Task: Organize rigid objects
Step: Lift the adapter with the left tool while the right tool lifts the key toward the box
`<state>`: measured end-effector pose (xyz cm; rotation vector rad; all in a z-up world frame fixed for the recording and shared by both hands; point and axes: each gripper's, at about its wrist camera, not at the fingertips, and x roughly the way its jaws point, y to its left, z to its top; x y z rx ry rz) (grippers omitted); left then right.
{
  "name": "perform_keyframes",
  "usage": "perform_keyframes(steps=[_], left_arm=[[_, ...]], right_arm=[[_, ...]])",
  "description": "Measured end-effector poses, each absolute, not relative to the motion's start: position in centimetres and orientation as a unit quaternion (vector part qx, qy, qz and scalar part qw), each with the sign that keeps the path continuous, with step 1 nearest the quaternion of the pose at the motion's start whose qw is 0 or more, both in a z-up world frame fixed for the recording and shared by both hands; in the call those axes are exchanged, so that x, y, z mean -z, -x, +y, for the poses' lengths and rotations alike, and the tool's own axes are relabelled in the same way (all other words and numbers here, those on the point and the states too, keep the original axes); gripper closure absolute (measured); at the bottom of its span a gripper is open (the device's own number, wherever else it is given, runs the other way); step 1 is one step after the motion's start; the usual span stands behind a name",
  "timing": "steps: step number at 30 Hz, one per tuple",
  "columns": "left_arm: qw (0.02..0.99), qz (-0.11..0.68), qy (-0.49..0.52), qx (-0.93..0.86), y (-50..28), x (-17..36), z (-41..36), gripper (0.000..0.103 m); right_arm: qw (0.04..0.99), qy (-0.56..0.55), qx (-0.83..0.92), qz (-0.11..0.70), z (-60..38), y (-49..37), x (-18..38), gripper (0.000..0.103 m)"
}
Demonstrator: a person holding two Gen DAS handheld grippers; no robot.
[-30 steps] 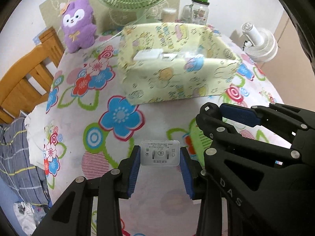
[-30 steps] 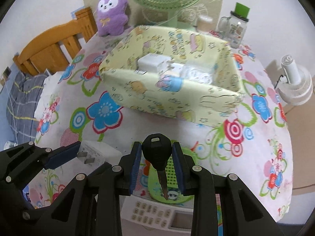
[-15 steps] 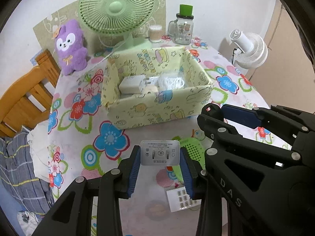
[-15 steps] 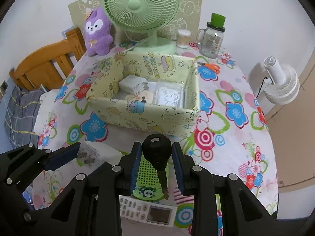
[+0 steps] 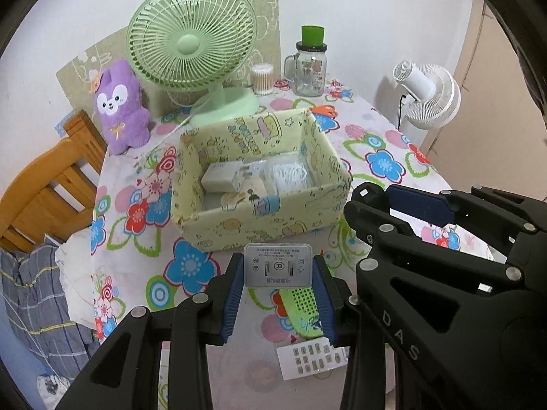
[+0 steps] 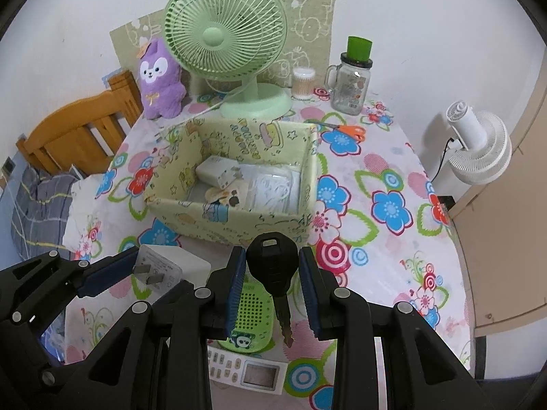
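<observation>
While both grippers hang above the near part of the flowered table [image 6: 393,157], each is already loaded. The left gripper [image 5: 278,275] is clamped on a white charger plug [image 5: 278,265], its label face turned toward the camera and its prongs visible from the right wrist view. The right gripper [image 6: 271,270] is closed on the black head of a key [image 6: 271,263], whose blade hangs down toward the near side. The yellow patterned box [image 6: 236,218] lies farther along the table, straight ahead of both grippers and below them, open side up, with another white adapter and a clear packet already inside. The box's long axis appears to run left to right. Neither gripper is clearly the nearer; the left holds slightly toward the box's left half, the right toward its middle. A green perforated item [image 6: 251,311] and a white remote [image 6: 246,370] remain on the cloth beneath the grippers.
</observation>
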<state>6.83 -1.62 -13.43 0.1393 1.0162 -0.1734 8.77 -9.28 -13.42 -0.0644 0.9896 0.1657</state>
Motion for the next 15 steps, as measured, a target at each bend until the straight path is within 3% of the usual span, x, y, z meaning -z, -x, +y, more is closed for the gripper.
perform_keyframes(steps=[15], left_arm=[[0.876, 0.474, -0.054, 0.078, -9.5, 12.2, -1.8, 0.063]], right_arm=[[0.879, 0.020, -0.094, 0.466, -9.7, -11.9, 12.1, 0.069]])
